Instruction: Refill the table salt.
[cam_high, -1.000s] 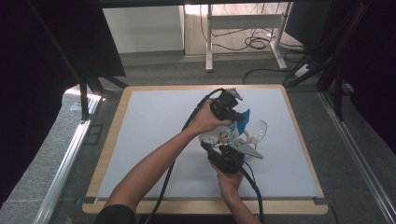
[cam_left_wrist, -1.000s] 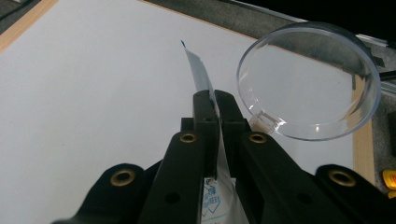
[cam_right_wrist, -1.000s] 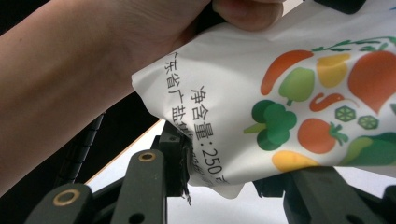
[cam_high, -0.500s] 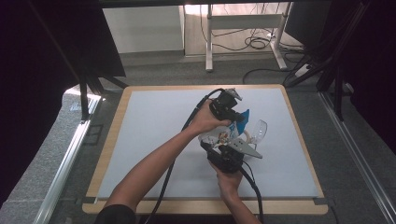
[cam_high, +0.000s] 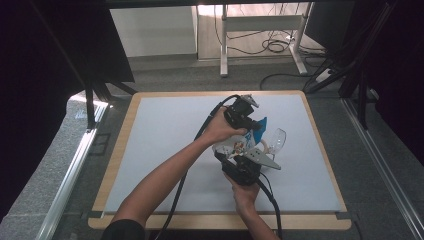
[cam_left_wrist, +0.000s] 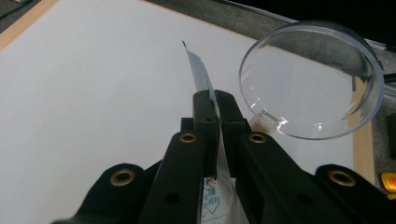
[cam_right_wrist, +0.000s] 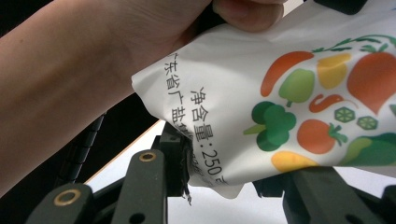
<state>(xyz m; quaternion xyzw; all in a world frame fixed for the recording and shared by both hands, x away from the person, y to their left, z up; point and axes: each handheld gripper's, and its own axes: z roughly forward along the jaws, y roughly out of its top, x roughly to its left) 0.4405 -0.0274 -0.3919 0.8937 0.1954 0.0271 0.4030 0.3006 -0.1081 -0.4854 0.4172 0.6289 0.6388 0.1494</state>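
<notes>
While both grippers clamp one pouch (cam_right_wrist: 299, 107), a clear cup (cam_left_wrist: 312, 79) lies beside it.
Left gripper (cam_left_wrist: 217, 100) pinches its blue top edge; right gripper (cam_right_wrist: 233, 179) grips the bottom.

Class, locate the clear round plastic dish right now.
In the high view the clear round plastic dish sits tilted right of centre on the white mat, beside the printed pouch both grippers hold.

The white pouch (cam_right_wrist: 289, 116) bears red, orange, green and yellow vegetable drawings and black print; its top is blue. The cup (cam_left_wrist: 312, 79) is clear. The bench (cam_high: 165, 135) is white, wood-edged.
</notes>
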